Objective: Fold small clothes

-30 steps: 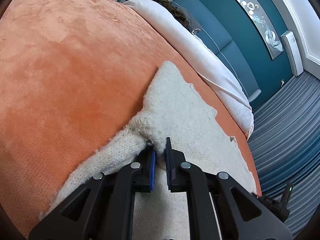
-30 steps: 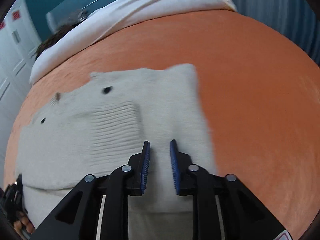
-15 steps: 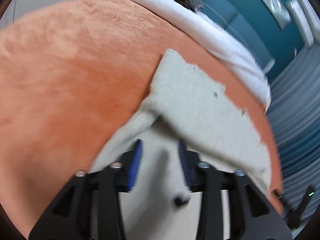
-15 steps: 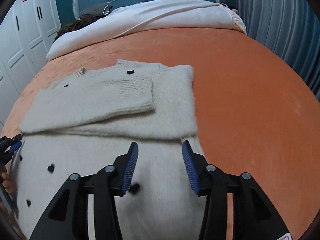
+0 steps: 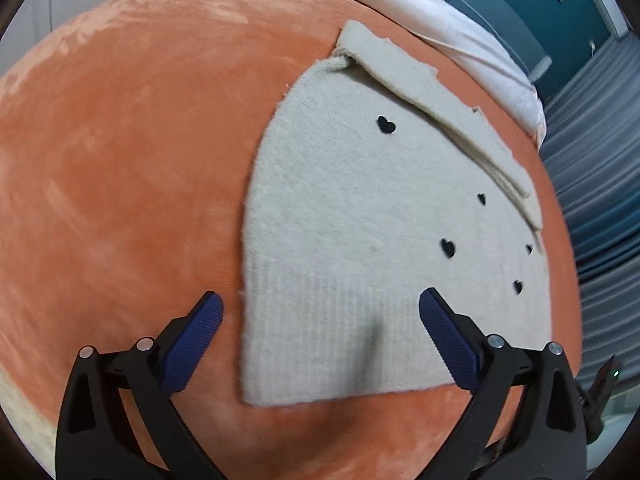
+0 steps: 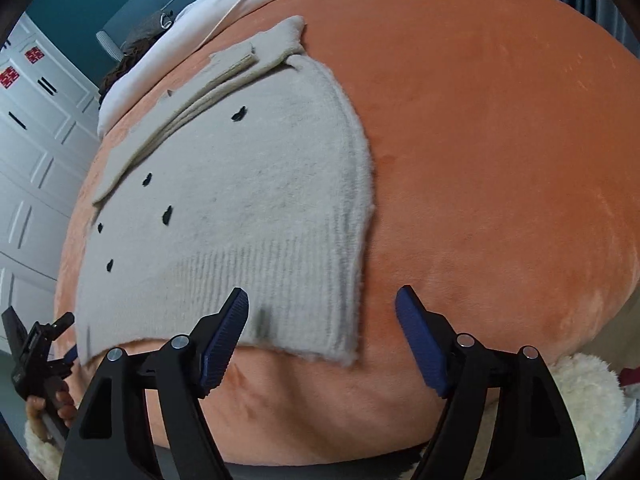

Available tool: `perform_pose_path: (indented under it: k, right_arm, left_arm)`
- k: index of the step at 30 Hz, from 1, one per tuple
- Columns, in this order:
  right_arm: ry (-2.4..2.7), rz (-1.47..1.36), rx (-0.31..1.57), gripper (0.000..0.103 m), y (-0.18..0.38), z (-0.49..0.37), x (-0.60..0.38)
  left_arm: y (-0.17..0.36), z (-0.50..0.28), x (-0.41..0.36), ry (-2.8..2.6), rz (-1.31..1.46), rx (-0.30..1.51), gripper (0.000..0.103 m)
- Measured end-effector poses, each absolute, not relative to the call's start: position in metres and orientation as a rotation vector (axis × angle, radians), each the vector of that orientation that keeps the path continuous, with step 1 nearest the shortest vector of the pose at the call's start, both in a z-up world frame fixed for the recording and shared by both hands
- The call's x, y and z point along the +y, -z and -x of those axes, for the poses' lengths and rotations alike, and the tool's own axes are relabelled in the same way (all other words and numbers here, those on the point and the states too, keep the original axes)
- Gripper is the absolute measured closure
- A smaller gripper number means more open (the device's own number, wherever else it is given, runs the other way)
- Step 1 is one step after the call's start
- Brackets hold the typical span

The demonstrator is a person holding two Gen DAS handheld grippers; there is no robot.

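A cream knit sweater [image 5: 360,216] with small black hearts lies flat on the orange bed cover [image 5: 120,160]. Its sleeves are folded across the far end. My left gripper [image 5: 320,320] is open and empty above the ribbed hem at the sweater's left corner. In the right wrist view the sweater [image 6: 240,208] lies the same way. My right gripper [image 6: 322,316] is open and empty above the hem's right corner. The left gripper also shows in the right wrist view at the lower left [image 6: 44,356].
A white duvet [image 5: 460,40] lies folded at the bed's head, before a teal headboard [image 5: 520,12]. White wardrobe doors [image 6: 28,152] stand to the left. A fluffy cream rug [image 6: 588,400] lies beside the bed's near edge.
Both grippers let go of the sleeves, opened wide and drew back to the sweater's hem. The sleeves now lie folded across the far end.
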State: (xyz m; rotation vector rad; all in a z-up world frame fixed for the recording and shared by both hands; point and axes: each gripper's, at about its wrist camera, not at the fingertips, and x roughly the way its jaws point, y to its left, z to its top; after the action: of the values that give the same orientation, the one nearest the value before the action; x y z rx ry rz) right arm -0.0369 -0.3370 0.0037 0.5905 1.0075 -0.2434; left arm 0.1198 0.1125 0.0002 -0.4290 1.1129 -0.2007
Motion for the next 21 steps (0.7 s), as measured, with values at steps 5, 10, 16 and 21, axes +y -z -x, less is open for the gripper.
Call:
perform_pose_path:
  k: [5, 10, 16, 21]
  right_arm:
    - [0.211, -0.634, 0.992, 0.029, -0.001, 0.006, -0.323]
    - [0.235, -0.623, 1.017, 0.089, -0.010, 0.000, -0.327]
    - [0.128, -0.652, 0.909, 0.094, -0.056, 0.026, -0.337]
    - [0.109, -0.582, 0.931, 0.095, -0.077, 0.065, -0.336]
  left_arm:
    - [0.000, -0.129, 0.106, 0.202, 0.491, 1.126, 0.018]
    - [-0.004, -0.133, 0.116, 0.205, 0.516, 1.180, 0.093]
    - [-0.043, -0.107, 0.130, 0.284, 0.500, 1.104, 0.096]
    - [-0.068, -0.063, 0.130, 0.350, 0.422, 1.106, 0.096]
